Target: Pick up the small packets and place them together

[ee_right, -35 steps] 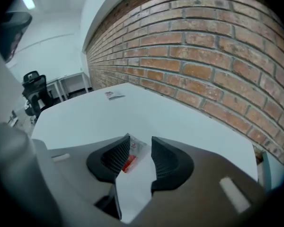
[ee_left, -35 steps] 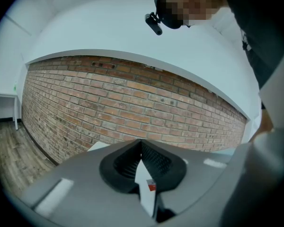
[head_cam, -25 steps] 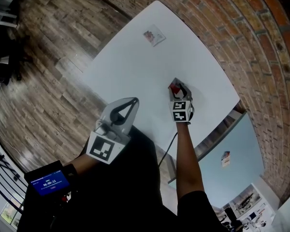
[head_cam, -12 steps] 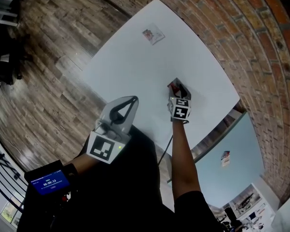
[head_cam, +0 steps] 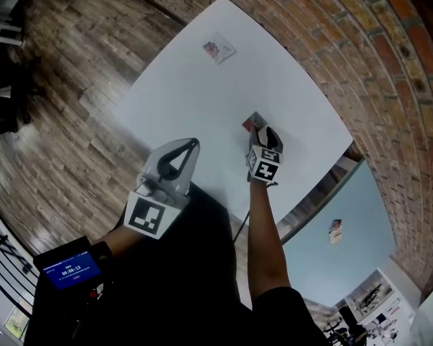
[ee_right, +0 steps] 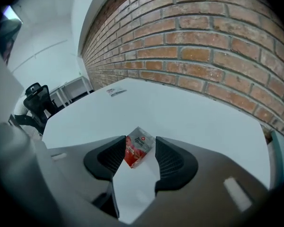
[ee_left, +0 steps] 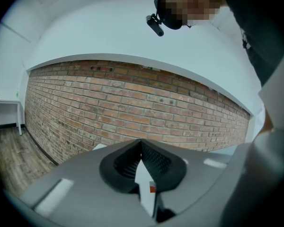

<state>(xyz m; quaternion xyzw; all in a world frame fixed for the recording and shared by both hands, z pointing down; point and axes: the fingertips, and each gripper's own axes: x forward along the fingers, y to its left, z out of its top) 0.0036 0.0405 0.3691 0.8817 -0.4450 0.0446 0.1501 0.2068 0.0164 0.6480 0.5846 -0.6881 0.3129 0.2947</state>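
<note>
A small red and white packet [ee_right: 137, 149] stands tilted between the pads of my right gripper [ee_right: 140, 144], which is shut on its edges just above the white table [ee_right: 189, 112]. In the head view this packet [head_cam: 250, 123] sticks out past the right gripper [head_cam: 262, 129] near the table's right side. A second small packet [head_cam: 219, 49] lies flat near the far corner, also seen as the distant packet [ee_right: 115, 91]. My left gripper [head_cam: 193, 143] hangs shut and empty over the table's near edge, well left of the right one; its jaws [ee_left: 141, 144] point at the brick wall.
A brick wall [head_cam: 361, 56] runs along the far and right sides of the table. Wooden floor [head_cam: 65, 114] lies to the left. An office chair [ee_right: 35, 103] and desks stand beyond the table's far end.
The right gripper and its packet have edged slightly up and left in the head view, along with a small shift of the whole view. The left gripper has stayed put.
</note>
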